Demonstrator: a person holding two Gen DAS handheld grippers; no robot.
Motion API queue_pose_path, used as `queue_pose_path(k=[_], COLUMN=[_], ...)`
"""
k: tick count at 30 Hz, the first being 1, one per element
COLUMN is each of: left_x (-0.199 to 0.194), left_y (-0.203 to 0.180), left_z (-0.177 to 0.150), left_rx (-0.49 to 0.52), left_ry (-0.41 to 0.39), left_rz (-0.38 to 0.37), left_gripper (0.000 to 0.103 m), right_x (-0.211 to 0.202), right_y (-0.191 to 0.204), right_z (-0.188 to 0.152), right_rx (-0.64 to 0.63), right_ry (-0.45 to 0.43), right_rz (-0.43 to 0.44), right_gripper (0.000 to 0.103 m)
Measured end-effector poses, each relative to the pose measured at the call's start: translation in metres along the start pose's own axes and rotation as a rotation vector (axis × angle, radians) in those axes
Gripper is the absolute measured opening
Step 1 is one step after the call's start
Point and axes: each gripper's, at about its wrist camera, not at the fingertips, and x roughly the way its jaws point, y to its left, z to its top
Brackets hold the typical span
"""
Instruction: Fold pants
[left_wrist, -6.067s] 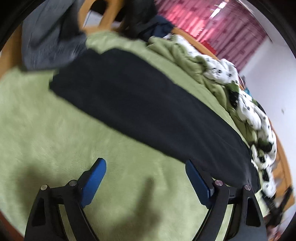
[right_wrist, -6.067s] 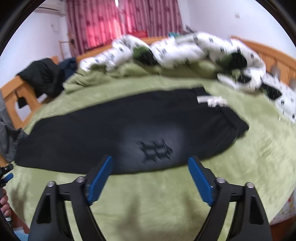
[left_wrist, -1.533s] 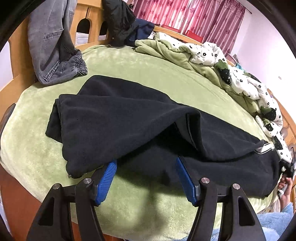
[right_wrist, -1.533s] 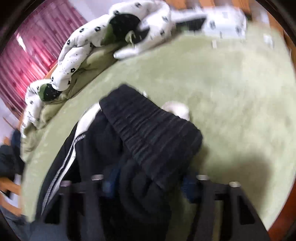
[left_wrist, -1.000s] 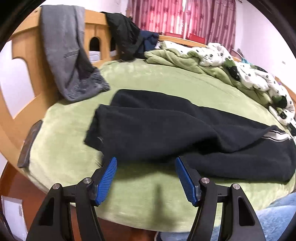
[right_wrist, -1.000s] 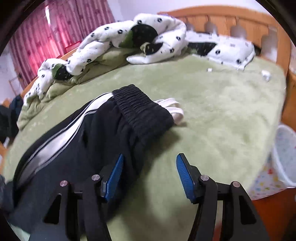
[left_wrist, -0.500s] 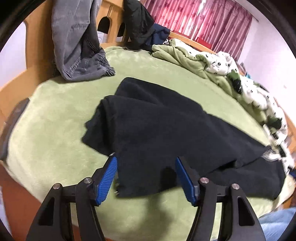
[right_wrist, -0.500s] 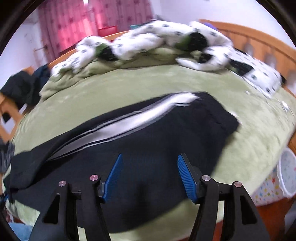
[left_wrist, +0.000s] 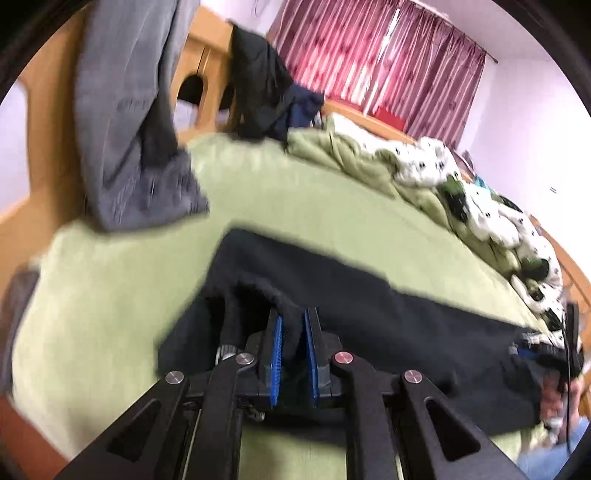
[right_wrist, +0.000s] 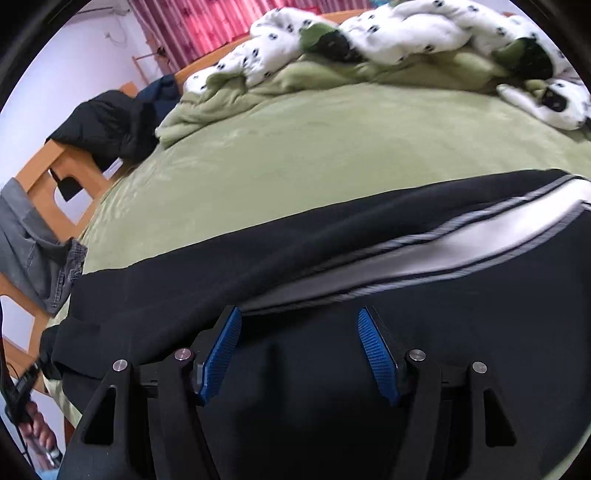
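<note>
Now left tongs (left_wrist: 293, 332) clamp the black pants (left_wrist: 369, 310) (leg end); right tongs (right_wrist: 301, 354), spread apart, hover above them.

The left gripper (left_wrist: 293, 332) is angled downward, and its blue pads (left_wrist: 276, 354) have just been closed to a narrow gap in which a raised fold of the black pants (left_wrist: 369, 317) is pinched near the foot-end corner of the bed. The right gripper (right_wrist: 301, 347) is tilted downward above the near edge of the bed, and its blue pads (right_wrist: 221, 349) are held well apart with nothing pressed between them. A bare hand (right_wrist: 38, 428) is seen at the lower left edge of the right wrist view, where it is wrapped around a dark handle.
</note>
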Motion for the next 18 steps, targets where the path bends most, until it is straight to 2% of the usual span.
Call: queue_pose_path(k=[3,5,6,7,8,9,10,12,16,18], left_x=[0.021,0.034,0.040,0.044,0.047,0.048,0.047,0.046,0.050,0.055], left_y=[-0.005,-0.003,0.000,0.002,0.005,0.007,0.009,0.009,0.014,0.019], left_z=[0.034,0.053,0.061,0.066,0.069,0.070,0.071,0.070,0.054,0.046], left_rx=[-0.021,-0.063,-0.097,-0.123,-0.155,-0.172,-0.179,-0.154,-0.114,-0.103], left_ry=[-0.033,-0.027,-0.027,-0.024,-0.031,-0.046,-0.073,-0.075,-0.014,0.021], left_rz=[0.007,-0.018,-0.035,-0.044,-0.045,-0.041,-0.037,-0.044,-0.038,-0.009], left_gripper=[0.012,0.012,0.020,0.040,0.052,0.071,0.073,0.073,0.074,0.074], right_x=[0.014,0.015,0.016,0.016,0.018,0.018,0.020,0.022,0.025,0.026], right_y=[0.012,0.016,0.019,0.022,0.024,0.026,0.028,0.031,0.039,0.045], right_z=[0.005,0.004,0.004,0.004,0.008,0.008,0.011,0.014,0.020,0.023], right_rx=[-0.002,0.001,-0.003,-0.015,-0.024,-0.041,-0.053,-0.073,-0.100,-0.128], right_ry=[0.005,0.004,0.000,-0.002,-0.002,-0.006,-0.008,-0.006,-0.004,-0.012], right_rz=[0.007,0.020,0.024,0.019,0.012,0.002,-0.005,-0.020,-0.030,-0.035], right_gripper=[0.065,0.065,0.065,0.065,0.065,0.065,0.065,0.065,0.065,0.065])
